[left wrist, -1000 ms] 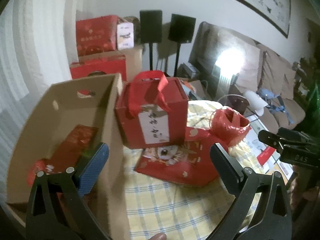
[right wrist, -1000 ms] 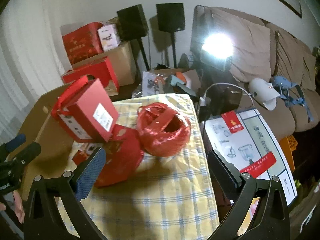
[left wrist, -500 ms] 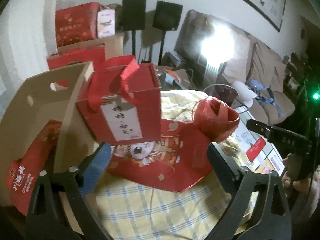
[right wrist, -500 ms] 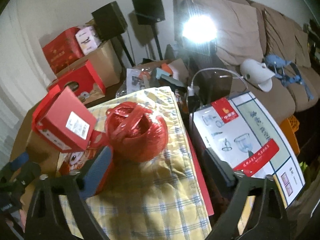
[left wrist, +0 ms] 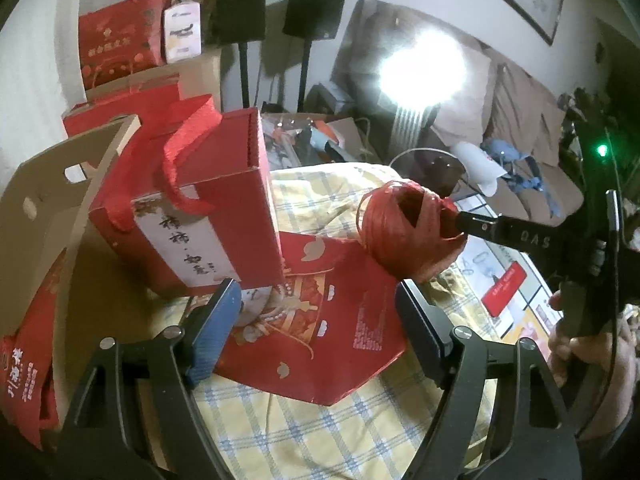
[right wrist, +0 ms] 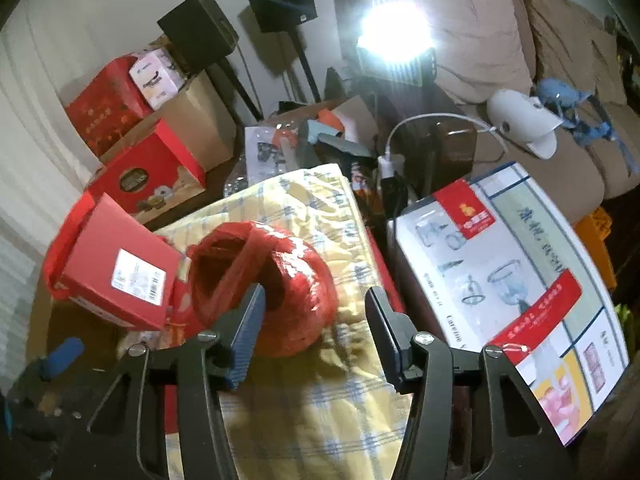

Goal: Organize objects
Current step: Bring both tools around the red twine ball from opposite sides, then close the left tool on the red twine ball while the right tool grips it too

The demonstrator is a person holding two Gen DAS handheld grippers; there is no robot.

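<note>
My left gripper [left wrist: 316, 320] hangs over a flat red gift pack [left wrist: 328, 320] on the yellow checked cloth [left wrist: 320, 440]. Its jaws are closing with the pack's top between them, pads not touching. A red handled gift box [left wrist: 200, 208] leans against an open cardboard box [left wrist: 44, 200]. A ball of red string [right wrist: 280, 280] lies on the cloth. My right gripper [right wrist: 316, 316] is closing around its right wall: the blue-padded finger [right wrist: 250, 320] sits at the ball's hollow, and the other pad stands off to the right.
A large white product box [right wrist: 500, 280] lies right of the cloth. Behind are a glaring lamp [right wrist: 394, 32], two black speakers on stands, stacked red and cardboard boxes [right wrist: 160, 128], clutter and a sofa. A hand [left wrist: 580, 344] holds the right gripper.
Both grippers have come forward and down toward the cloth, and both pairs of jaws have narrowed. The right gripper's left finger now reaches the ball's hollow.
</note>
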